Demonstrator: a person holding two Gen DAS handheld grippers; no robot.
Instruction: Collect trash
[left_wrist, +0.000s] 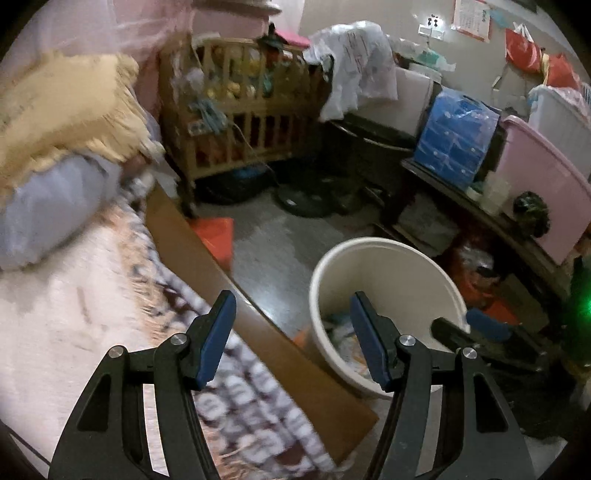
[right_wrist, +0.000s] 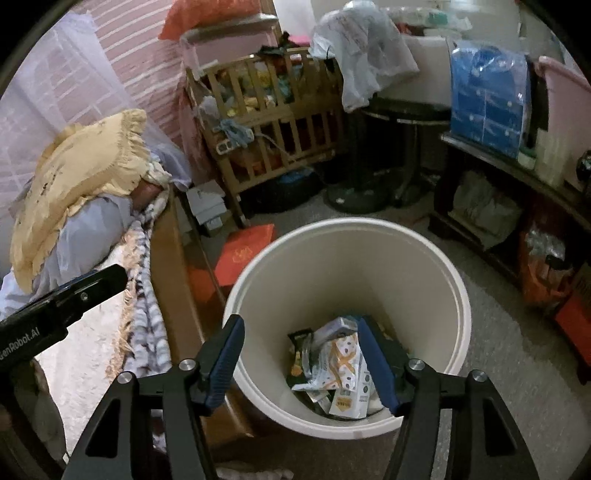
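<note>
**Both grippers standing empty over a partly filled bin**

The right gripper (right_wrist: 301, 356) is hanging with its jaws parted and nothing between them. In the right wrist view the cream bin (right_wrist: 458, 295) is sitting at lower centre of the frame, directly ahead of and below the blue pads (right_wrist: 225, 358). The right-hand pad is overlapping the bin's mouth; the left-hand pad is lying just outside the rim, over the wooden bed edge (right_wrist: 173, 258). The trash (right_wrist: 332, 365), a heap of crumpled wrappers and small cartons, is resting on the bin floor, framed between the two pads but well below them and untouched.

The left gripper (left_wrist: 293, 339) is likewise standing released and empty. In the left wrist view the bin (left_wrist: 388, 258) is showing at lower right of centre, with the right-hand pad crossing its opening and the left-hand pad sitting over the patterned blanket (left_wrist: 251, 402). Some of the trash (left_wrist: 341, 332) is showing inside, blurred. The tip of the right gripper (left_wrist: 476, 326) is appearing at the bin's right rim.

A red packet (right_wrist: 245, 254) is lying on the floor at centre left, beside the bed edge and just beyond the bin. A yellow pillow (right_wrist: 77, 177) is resting on the bed at left. A wooden crib (right_wrist: 273, 122) is standing at upper centre.
</note>
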